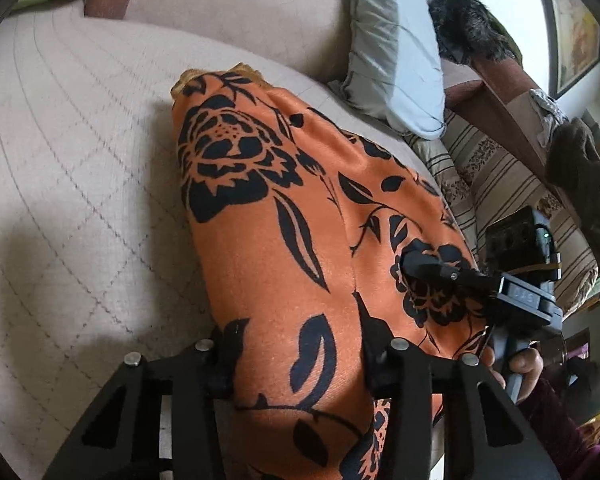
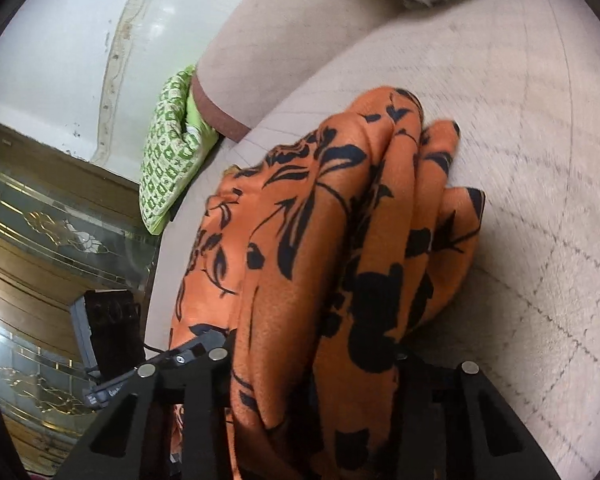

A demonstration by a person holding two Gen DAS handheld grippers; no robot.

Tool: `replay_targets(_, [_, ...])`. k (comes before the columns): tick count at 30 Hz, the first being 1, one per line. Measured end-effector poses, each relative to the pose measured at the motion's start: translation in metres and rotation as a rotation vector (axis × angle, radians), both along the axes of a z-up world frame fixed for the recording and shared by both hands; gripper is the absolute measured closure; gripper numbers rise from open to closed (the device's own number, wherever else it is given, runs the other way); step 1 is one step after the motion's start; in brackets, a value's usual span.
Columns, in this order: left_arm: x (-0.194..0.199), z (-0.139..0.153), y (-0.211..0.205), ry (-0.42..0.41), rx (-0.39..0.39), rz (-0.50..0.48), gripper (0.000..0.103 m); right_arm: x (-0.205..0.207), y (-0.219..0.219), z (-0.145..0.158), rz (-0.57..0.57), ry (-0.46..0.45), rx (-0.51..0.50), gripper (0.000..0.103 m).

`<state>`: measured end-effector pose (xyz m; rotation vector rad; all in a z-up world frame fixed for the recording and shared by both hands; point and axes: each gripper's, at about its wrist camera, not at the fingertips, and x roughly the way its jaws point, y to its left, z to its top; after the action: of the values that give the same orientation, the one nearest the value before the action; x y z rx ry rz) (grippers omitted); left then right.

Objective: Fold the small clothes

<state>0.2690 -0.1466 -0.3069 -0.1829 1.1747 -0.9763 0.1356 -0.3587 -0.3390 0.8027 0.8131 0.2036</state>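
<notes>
We've got the left hand-held gripper (image 1: 296, 364) clamped on the near edge of the orange cloth (image 1: 284, 216), fabric bunched right between its two black fingers. Same deal on the other side: the right hand-held gripper (image 2: 312, 364) is pinching a thick gathered fold of that cloth, which spills up and over its fingers. In the left view we can see the right one reaching in from the side, its tip on the cloth's right edge, with a person's hand (image 1: 520, 364) wrapped round its handle.

The cloth, orange with black flowers and leaves, lies stretched out on a beige quilted sofa seat (image 1: 72, 184), far end resting flat. Further out there's a grey pillow (image 1: 388, 52) against the sofa back, a striped cushion (image 1: 496, 176) beside it, and a green patterned pillow (image 2: 168, 140) at the other end.
</notes>
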Motion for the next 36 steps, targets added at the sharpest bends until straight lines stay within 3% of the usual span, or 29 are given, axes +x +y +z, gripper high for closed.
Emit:
replay_targets(8, [0.006, 0.034, 0.044, -0.06, -0.07, 0.073, 0.058, 0.005, 0.033, 0.045, 0.014, -0.078, -0.041, 0.063])
replay_targets(14, [0.005, 0.043, 0.079, -0.093, -0.059, 0.103, 0.057, 0.012, 0.06, 0.062, 0.032, -0.092, -0.034, 0.063])
replay_targets(27, [-0.011, 0.049, 0.13, -0.129, 0.005, 0.117, 0.057, 0.001, 0.107, 0.049, 0.095, -0.041, -0.001, 0.063])
replay_targets(36, [-0.024, 0.044, 0.134, -0.115, 0.072, 0.122, 0.057, -0.014, 0.125, 0.029, 0.105, -0.003, 0.025, 0.063])
